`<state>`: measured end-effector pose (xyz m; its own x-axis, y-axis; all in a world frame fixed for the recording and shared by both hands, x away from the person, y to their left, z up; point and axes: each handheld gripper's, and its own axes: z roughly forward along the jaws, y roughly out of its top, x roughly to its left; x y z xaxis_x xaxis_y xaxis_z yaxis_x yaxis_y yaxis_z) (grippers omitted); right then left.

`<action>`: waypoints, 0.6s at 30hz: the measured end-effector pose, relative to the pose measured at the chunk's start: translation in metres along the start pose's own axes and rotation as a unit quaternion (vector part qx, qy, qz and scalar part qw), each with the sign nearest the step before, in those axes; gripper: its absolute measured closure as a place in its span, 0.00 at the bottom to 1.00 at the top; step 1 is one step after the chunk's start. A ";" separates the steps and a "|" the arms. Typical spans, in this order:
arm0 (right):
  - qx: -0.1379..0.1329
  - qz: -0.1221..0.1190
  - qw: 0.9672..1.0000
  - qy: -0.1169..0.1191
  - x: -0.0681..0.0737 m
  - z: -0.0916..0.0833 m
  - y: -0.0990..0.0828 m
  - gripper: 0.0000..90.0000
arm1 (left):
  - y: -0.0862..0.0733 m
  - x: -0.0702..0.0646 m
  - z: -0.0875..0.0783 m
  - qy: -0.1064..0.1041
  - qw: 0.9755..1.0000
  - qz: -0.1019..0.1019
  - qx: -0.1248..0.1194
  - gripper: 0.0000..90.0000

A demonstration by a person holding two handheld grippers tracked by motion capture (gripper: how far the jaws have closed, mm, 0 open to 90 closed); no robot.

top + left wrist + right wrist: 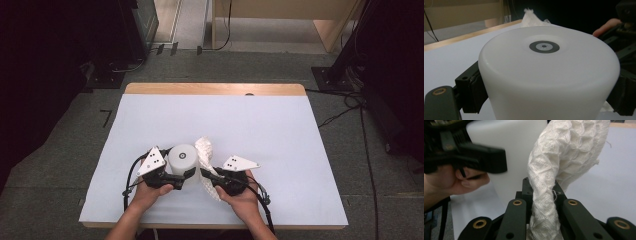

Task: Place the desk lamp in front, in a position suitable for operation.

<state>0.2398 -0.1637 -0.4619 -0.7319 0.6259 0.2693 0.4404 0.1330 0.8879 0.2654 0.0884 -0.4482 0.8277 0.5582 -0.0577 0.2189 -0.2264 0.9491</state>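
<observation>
Near the table's (150,115) front edge, the white canister (182,159) is clamped upright in the left claw (186,176); the cloth (206,150), pinched in the right claw (206,176), hangs against its right side

Even, soft overhead light, dark room edges, faint shadows, near objects blurred in both gripper views.
</observation>
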 end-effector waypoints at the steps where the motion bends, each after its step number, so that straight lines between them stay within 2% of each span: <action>1: -0.002 0.000 1.000 0.001 0.000 -0.002 0.002 0.89 | -0.001 -0.001 0.001 -0.001 1.000 0.002 0.003 0.10; 5: -0.019 -0.001 1.000 -0.003 0.000 -0.010 0.009 0.89 | -0.003 -0.007 0.007 -0.005 1.000 0.014 0.014 0.10; 9: -0.027 0.003 1.000 -0.001 -0.001 -0.014 0.010 0.89 | 0.000 -0.007 0.006 -0.005 1.000 0.014 0.010 0.10; 12: -0.015 0.006 1.000 -0.002 -0.001 -0.007 0.004 0.89 | 0.000 -0.005 0.004 0.000 1.000 0.009 0.007 0.10; 15: 0.007 0.010 1.000 -0.005 -0.002 0.002 -0.003 0.89 | 0.001 -0.002 0.001 0.003 1.000 0.004 0.001 0.10; 18: 0.009 0.008 1.000 -0.008 -0.003 0.003 -0.004 0.89 | 0.001 0.001 0.001 0.009 1.000 0.004 -0.003 0.10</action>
<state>0.2419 -0.1638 -0.4672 -0.7169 0.6397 0.2773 0.4614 0.1371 0.8765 0.2669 0.0879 -0.4477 0.8202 0.5703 -0.0447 0.2094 -0.2265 0.9512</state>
